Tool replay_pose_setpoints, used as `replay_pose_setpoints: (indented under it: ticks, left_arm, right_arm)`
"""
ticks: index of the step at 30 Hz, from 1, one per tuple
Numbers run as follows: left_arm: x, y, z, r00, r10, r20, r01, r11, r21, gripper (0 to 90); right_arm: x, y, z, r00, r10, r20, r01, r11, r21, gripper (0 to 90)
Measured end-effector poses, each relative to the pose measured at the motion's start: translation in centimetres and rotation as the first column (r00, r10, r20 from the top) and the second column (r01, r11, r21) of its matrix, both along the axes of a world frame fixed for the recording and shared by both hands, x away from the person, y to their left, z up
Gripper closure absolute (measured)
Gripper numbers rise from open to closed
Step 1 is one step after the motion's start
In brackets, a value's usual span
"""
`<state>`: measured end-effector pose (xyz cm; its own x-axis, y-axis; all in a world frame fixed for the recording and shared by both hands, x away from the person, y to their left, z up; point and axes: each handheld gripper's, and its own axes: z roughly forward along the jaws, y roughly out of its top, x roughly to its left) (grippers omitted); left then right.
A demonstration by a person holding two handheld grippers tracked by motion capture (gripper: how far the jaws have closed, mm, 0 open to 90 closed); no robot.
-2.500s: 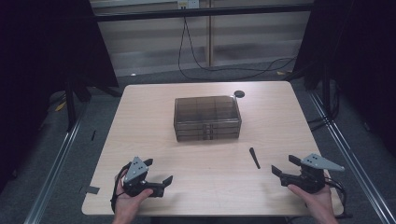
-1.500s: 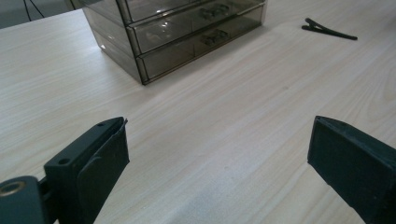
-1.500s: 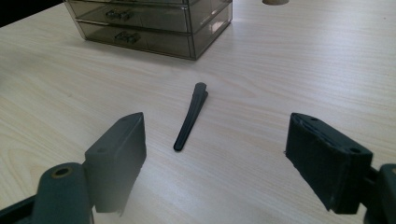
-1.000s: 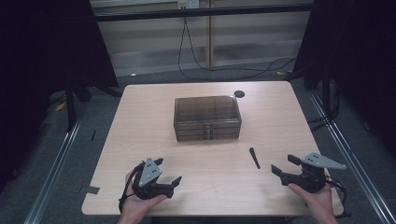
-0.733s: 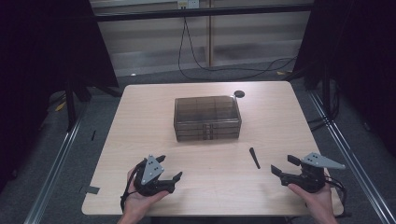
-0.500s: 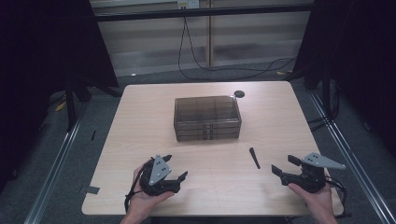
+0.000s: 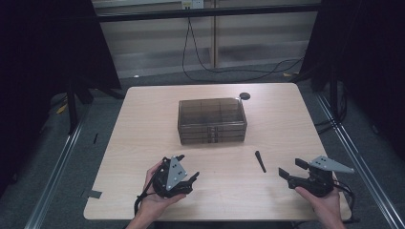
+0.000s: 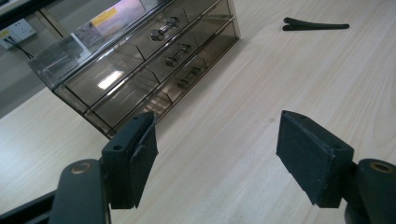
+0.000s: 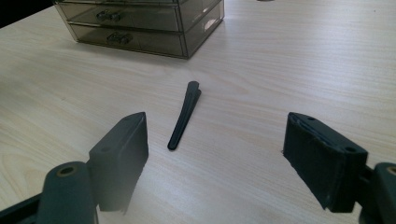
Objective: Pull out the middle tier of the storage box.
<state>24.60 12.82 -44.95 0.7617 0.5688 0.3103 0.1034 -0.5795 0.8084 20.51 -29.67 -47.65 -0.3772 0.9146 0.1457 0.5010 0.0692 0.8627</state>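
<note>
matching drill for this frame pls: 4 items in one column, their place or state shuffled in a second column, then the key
Items:
1. drawer box
2. hair clip
3. round black disc
4. left gripper

Places or states:
A. flat on the table between the drawer box and the right gripper
B. at the table's far edge, beside the box's back right corner
C. jaws apart with nothing between them, near the front edge
D. smoky and see-through, mid-table, three handled drawers all shut

Pairs: 1-D, 2-A, 3-B, 4-C
</note>
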Motion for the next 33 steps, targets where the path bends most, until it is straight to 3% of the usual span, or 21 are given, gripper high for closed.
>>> replay_pose_setpoints:
  ticks: [4, 9, 10, 11, 12, 17, 19, 21, 27, 29, 30, 33]
  left_arm:
    - [0.3, -0.6, 0.2, 0.9993, -0.007, 0.038, 0.005, 0.9989, 0.047, 31.6]
    - [0.4, -1.1, 0.0, 0.9989, -0.023, 0.042, 0.019, 0.9964, 0.082, 33.8]
    - [0.4, -1.3, 0.0, 0.9976, -0.029, 0.064, 0.021, 0.993, 0.117, 34.0]
    - [0.4, -1.3, 0.0, 0.9976, -0.029, 0.064, 0.021, 0.993, 0.117, 34.9]
    - [0.5, -1.6, 0.0, 0.9959, -0.043, 0.08, 0.031, 0.9893, 0.142, 35.1]
    - [0.6, -2.2, 0.3, 0.9945, -0.045, 0.095, 0.03, 0.9869, 0.159, 35.8]
    - [0.8, -2.5, 0.5, 0.994, -0.057, 0.093, 0.04, 0.9835, 0.176, 38.8]
    - [0.8, -2.8, 0.6, 0.9932, -0.064, 0.097, 0.041, 0.975, 0.218, 41.4]
    - [1.1, -3.6, 0.6, 0.991, -0.059, 0.12, 0.028, 0.9688, 0.246, 43.5]
    - [1.3, -4.0, 0.4, 0.9877, -0.052, 0.148, 0.008, 0.9589, 0.284, 43.5]
    - [1.3, -4.0, 0.4, 0.9877, -0.052, 0.148, 0.008, 0.9589, 0.284, 44.0]
    - [1.5, -4.5, 0.4, 0.9862, -0.039, 0.161, -0.015, 0.9463, 0.323, 44.8]
  right_arm:
    - [-0.1, 0.0, 0.1, 1.0, -0.001, 0.004, 0.001, 1.0, -0.003, 22.4]
    - [0.0, 0.0, 0.0, 1.0, 0.001, -0.003, -0.001, 1.0, -0.014, 22.2]
    - [0.0, 0.0, 0.0, 1.0, 0.002, -0.006, -0.002, 1.0, -0.012, 22.1]
    - [0.0, 0.0, 0.0, 1.0, 0.002, -0.006, -0.002, 1.0, -0.012, 22.1]
    - [0.0, 0.0, 0.0, 1.0, 0.0, -0.008, 0.0, 1.0, -0.011, 22.1]
    - [0.0, 0.0, 0.0, 1.0, 0.003, -0.009, -0.003, 1.0, -0.01, 22.1]
    - [0.1, 0.0, 0.0, 0.9999, 0.009, -0.014, -0.009, 1.0, -0.01, 22.1]
    - [0.1, 0.0, 0.0, 0.9998, 0.011, -0.019, -0.011, 1.0, -0.007, 22.2]
    - [0.1, 0.1, 0.1, 0.9994, 0.019, -0.028, -0.02, 1.0, -0.005, 22.5]
    - [0.1, 0.0, 0.1, 0.9994, 0.02, -0.03, -0.02, 1.0, -0.005, 22.5]
    - [0.1, 0.0, 0.1, 0.9994, 0.02, -0.03, -0.02, 1.0, -0.005, 22.5]
    - [0.2, 0.0, 0.0, 0.9991, 0.017, -0.04, -0.018, 1.0, -0.019, 24.1]
